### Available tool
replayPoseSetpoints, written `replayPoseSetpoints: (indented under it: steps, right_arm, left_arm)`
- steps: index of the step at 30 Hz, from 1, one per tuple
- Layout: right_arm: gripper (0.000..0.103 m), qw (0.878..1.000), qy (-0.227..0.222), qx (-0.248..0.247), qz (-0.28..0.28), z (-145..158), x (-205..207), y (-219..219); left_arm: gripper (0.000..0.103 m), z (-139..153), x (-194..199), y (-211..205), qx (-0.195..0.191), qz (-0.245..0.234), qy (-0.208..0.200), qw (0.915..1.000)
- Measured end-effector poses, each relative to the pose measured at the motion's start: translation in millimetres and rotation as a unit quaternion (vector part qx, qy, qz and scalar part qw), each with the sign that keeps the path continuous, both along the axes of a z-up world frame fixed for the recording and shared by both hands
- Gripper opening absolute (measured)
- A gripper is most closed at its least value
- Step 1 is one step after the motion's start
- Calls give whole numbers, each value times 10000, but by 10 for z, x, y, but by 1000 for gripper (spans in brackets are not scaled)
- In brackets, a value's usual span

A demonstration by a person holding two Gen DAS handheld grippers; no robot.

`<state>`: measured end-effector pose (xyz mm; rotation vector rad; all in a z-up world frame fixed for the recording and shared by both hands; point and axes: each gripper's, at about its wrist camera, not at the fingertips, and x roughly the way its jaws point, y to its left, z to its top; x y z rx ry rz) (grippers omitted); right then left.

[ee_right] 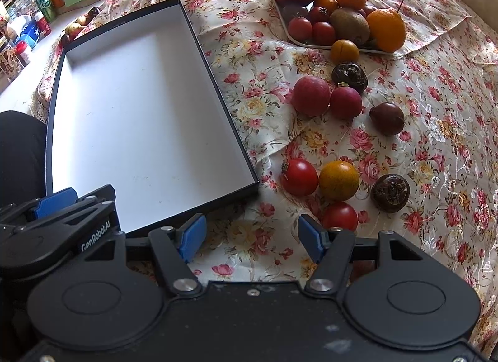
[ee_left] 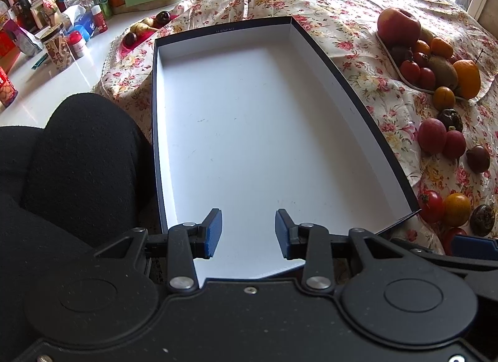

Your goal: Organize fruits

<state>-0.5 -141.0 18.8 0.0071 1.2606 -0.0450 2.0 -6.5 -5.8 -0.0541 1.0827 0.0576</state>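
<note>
Both grippers are empty right now. My left gripper point(ee_left: 248, 232) hangs over the near end of the box point(ee_left: 249, 131), fingers apart, nothing between them. My right gripper point(ee_right: 251, 239) is spread wide over the floral cloth point(ee_right: 435, 119), just beside the box's near corner.

The box has nothing in it. Loose fruit sits on the cloth to its right: a red tomato point(ee_right: 299, 176) touching an orange citrus point(ee_right: 338, 180), another tomato point(ee_right: 340, 216) closest to my right fingers, two pinkish round ones point(ee_right: 312, 96) further back, plus a few dark wrinkly things point(ee_right: 390, 192), maybe passion fruit, hard to tell through the fisheye. More is piled on a white tray point(ee_right: 311, 43) at the far side.

Handling guess: tomatoes are soft and slick, so I'd close gently across the widest part, not near the stem. Citrus should tolerate a firmer squeeze. Everything's round, so it could roll on that shiny cloth if nudged.
</note>
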Motion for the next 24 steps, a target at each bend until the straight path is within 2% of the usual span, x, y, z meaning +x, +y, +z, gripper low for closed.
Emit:
replayPoseSetpoints:
  steps: [24]
  right_arm:
    - [65,9999,94,89,38,-32,1,-4]
  left_arm:
    - [45,-19,-6,13,0,-36,22,10000]
